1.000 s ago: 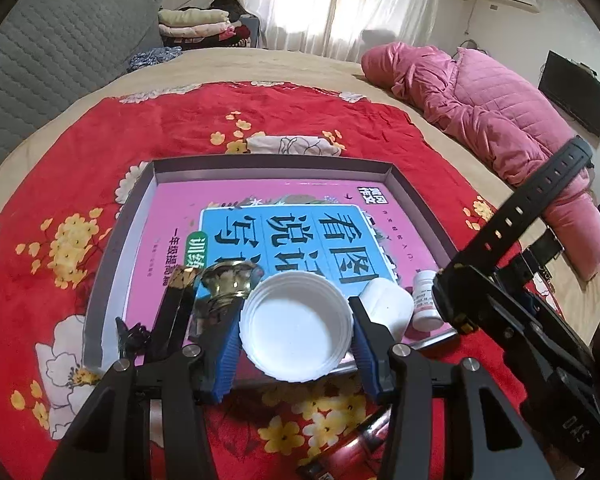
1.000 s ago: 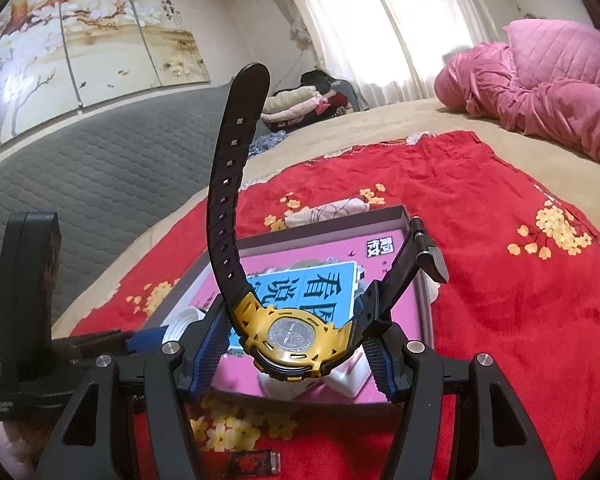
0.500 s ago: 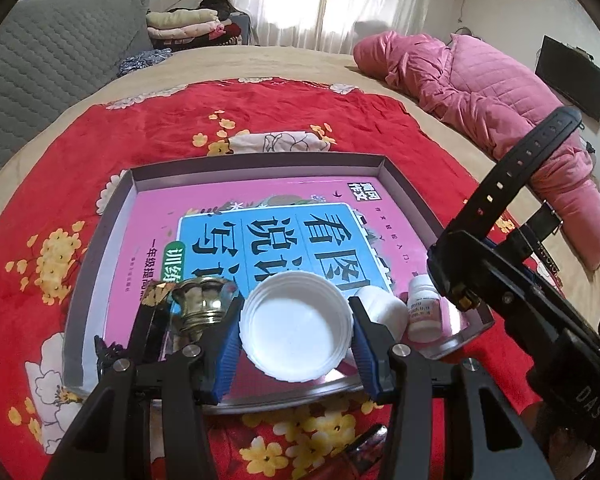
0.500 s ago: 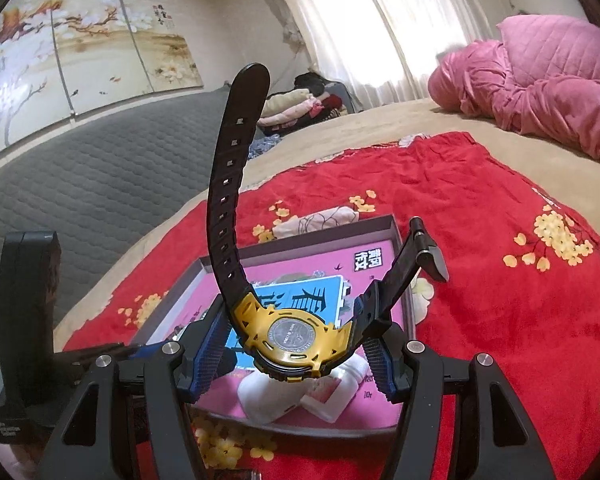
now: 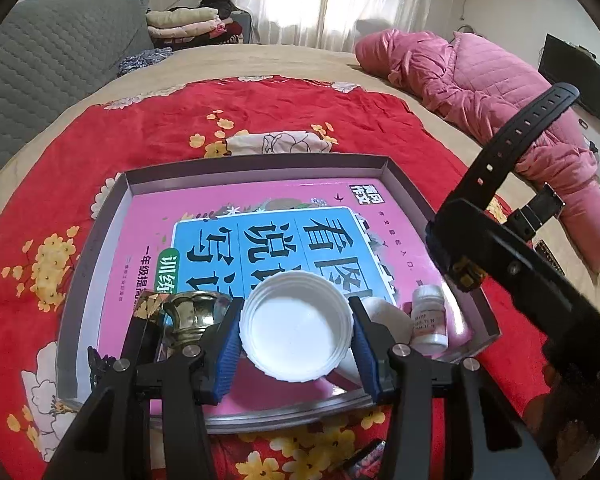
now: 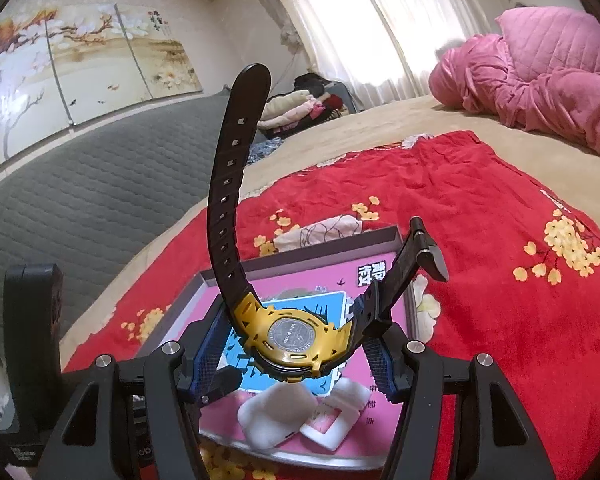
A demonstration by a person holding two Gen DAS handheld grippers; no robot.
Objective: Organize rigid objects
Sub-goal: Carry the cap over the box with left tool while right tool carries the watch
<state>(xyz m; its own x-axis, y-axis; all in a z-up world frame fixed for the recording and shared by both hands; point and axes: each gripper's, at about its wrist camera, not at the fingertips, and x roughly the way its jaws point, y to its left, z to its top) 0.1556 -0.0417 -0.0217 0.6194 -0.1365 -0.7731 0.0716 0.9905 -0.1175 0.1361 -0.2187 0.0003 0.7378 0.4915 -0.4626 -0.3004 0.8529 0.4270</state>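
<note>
Both grippers loaded above grey tray [image 5: 112, 216].
Left gripper [image 5: 296, 340] pinching white lid [image 5: 296, 326]; right gripper [image 6: 294, 356] clamping wristwatch [image 6: 288, 334] — dial hidden; small pill bottle [image 5: 430, 320] label unreadable.

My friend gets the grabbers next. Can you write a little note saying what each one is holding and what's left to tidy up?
Left gripper: jaws shut on the round white plastic lid, held over the near edge of the grey shallow box.
Right gripper: jaws shut on the yellow-and-black wristwatch, case back facing the camera, straps up, above the box.
Already in the box: pink picture book, brass cup, small white pill bottle, a white foam piece.
Left: probably set down lid and watch in the box. A dark red object lies on the red flowered cloth outside it.
</note>
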